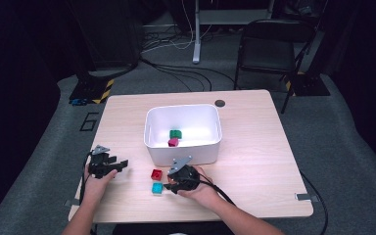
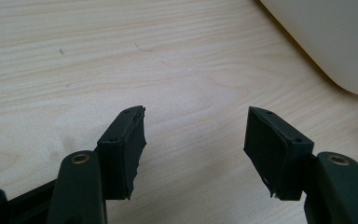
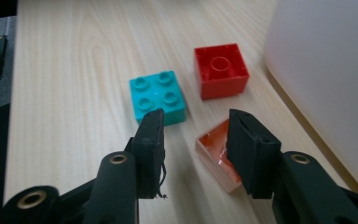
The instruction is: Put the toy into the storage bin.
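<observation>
R gripper (image 3: 193, 126) sits low over the counter (image 1: 254, 147), jaws part open w/ nothing pinched. An orange brick (image 3: 214, 156) lies hollow side up just beside the far jaw, half hidden under it. Looks like that's the next pick, so I'd shift the jaws sideways to straddle it, square to two flat walls, then close; as it stands, one jaw would land on the rim and tip it. Just past it sit a teal brick (image 3: 158, 97), studs up, and a red brick (image 3: 221, 70), both near enough to get nudged. Beyond them is the white bin (image 1: 182, 133), w/ a green brick (image 1: 176, 133) and a magenta brick (image 1: 173, 142) inside. L gripper (image 2: 193, 135) hovers wide open, empty, over bare wood.
</observation>
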{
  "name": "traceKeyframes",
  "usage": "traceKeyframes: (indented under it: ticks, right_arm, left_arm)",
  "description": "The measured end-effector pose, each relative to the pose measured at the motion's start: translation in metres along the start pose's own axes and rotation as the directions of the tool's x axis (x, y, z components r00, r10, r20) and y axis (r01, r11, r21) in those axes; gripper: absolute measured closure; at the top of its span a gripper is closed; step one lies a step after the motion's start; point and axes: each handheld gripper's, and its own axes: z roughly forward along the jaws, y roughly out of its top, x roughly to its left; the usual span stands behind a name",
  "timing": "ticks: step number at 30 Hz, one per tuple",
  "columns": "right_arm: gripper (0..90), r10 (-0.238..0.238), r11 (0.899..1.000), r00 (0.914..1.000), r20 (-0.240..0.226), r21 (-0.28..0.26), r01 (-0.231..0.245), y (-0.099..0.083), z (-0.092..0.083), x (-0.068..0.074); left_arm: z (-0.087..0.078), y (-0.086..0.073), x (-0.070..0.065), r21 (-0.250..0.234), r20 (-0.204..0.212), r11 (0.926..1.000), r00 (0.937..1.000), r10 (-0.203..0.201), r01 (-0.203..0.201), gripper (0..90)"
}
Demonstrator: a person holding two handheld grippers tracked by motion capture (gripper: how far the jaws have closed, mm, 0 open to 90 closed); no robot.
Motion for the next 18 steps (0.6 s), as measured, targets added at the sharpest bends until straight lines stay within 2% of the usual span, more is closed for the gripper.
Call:
traceKeyframes:
  ticks: [2,4,9,15,18]
  right_arm:
    - [52.5,-0.022,1.0,0.9997,0.006,-0.022,0.022,0.003,-0.003,0.002]
    - [50.9,-0.024,0.999,0.9996,0.016,-0.026,0.025,0.005,-0.004,0.002]
    - [48.2,-0.01,1.0,0.9993,0.037,-0.024,0.011,0.007,0.0,-0.008]
    - [44.6,-0.035,0.999,0.9985,0.042,0.026,0.034,0.004,0.008,-0.013]
    - [44.5,-0.033,0.999,0.9988,0.036,0.038,0.031,0.002,0.007,-0.014]
  left_arm:
    - [0.0,0.0,0.0,0.01,0.004,0.9999,1.0,0.002,-0.002,37.9]
    - [0.0,0.0,-0.001,0.012,0.004,0.9999,1.0,0.003,-0.003,37.9]
    - [0.0,0.0,0.0,0.004,0.003,1.0,1.0,0.001,-0.001,37.9]
    - [0.0,0.0,0.001,0.008,0.005,1.0,1.0,0.001,-0.001,37.8]
    - [0.0,0.0,0.001,0.008,0.005,1.0,1.0,0.0,0.0,37.9]
